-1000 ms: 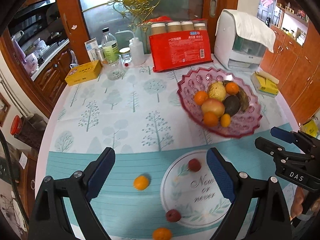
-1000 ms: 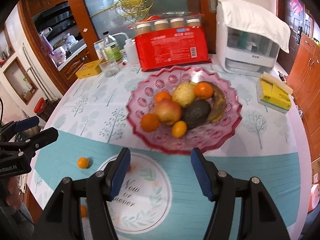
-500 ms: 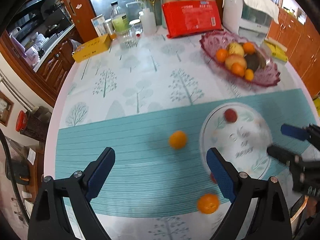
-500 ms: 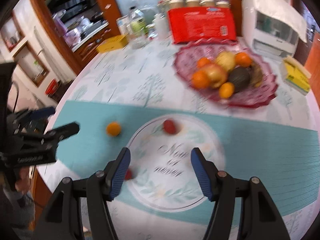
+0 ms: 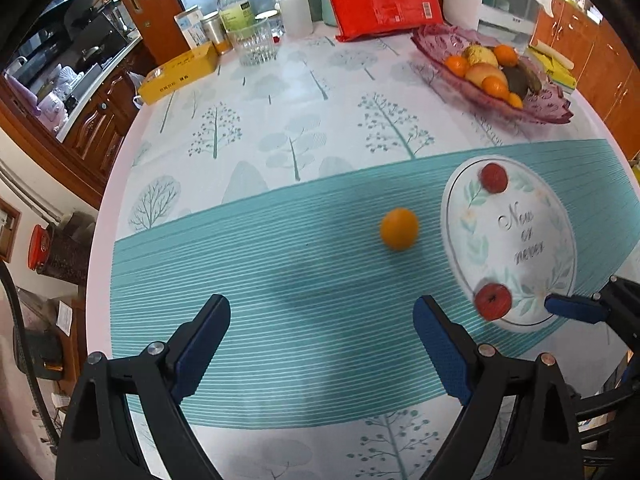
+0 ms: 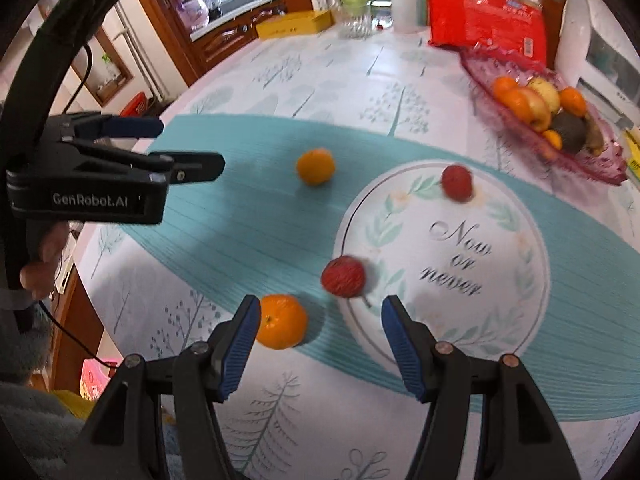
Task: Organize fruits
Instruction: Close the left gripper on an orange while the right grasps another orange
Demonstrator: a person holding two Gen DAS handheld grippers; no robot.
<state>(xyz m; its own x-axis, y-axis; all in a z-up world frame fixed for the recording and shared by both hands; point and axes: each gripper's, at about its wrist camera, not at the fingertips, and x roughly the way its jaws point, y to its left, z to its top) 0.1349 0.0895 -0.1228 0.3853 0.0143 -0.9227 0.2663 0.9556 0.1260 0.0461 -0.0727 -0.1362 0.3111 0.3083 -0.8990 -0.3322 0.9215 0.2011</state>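
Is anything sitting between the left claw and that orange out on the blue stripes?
Nothing visible does. The left gripper is open, and only bare striped cloth lies between it and the orange. The two red fruits sit off to the side on the white circle, clear of that path.

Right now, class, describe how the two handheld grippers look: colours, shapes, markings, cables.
Both the left gripper and right gripper are black, angular frames with blue ribbed finger pads and silver rivets. The left's side reads "GenRobot.AI" in white; a thin black cable trails below it.
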